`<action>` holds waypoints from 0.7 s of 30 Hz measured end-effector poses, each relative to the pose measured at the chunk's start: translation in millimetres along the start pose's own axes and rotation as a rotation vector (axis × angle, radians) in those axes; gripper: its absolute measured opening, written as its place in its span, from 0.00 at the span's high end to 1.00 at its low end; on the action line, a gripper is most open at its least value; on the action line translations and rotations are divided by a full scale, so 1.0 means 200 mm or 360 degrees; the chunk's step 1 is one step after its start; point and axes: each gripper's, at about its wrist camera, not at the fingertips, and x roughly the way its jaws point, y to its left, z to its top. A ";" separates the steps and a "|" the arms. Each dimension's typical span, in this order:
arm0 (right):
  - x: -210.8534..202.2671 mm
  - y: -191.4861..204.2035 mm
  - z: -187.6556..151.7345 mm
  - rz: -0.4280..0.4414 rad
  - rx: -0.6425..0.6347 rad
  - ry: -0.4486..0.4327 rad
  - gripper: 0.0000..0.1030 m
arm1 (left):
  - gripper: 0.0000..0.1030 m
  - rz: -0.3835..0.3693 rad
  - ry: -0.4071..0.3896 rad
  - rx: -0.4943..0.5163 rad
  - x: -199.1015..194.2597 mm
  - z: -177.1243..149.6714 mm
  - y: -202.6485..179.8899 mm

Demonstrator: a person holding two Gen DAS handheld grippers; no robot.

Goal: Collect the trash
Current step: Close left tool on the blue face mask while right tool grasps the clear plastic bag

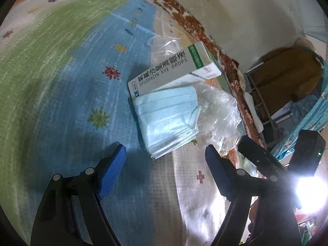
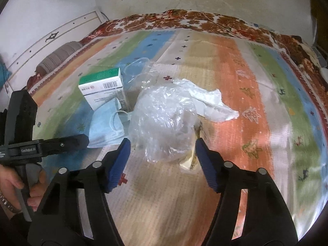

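A pile of trash lies on a striped mat. A blue face mask [image 1: 170, 121] [image 2: 104, 127] lies against a white and green eye-drops box [image 1: 174, 71] [image 2: 104, 90]. A crumpled clear plastic bag [image 1: 217, 114] [image 2: 164, 121] sits beside them, with a clear plastic cup [image 1: 162, 47] [image 2: 137, 69] behind and a white tissue [image 2: 209, 102] to the right. My left gripper [image 1: 166, 157] is open, just short of the mask. My right gripper [image 2: 163, 153] is open, its blue pads on either side of the bag's near end. A yellowish scrap [image 2: 190, 160] lies under the bag.
The striped mat [image 2: 225, 61] covers a bed with a floral blanket [image 2: 205, 20] at the wall. A rolled pillow [image 2: 59, 57] lies far left. A metal rack with a brown cloth [image 1: 287, 73] stands beyond the bed edge. The other gripper [image 2: 26, 143] shows at left.
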 end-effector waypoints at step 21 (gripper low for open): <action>0.05 0.03 -0.01 -0.0004 -0.0039 0.0043 0.98 | 0.93 0.0154 0.0013 0.0093 0.05 0.03 -0.03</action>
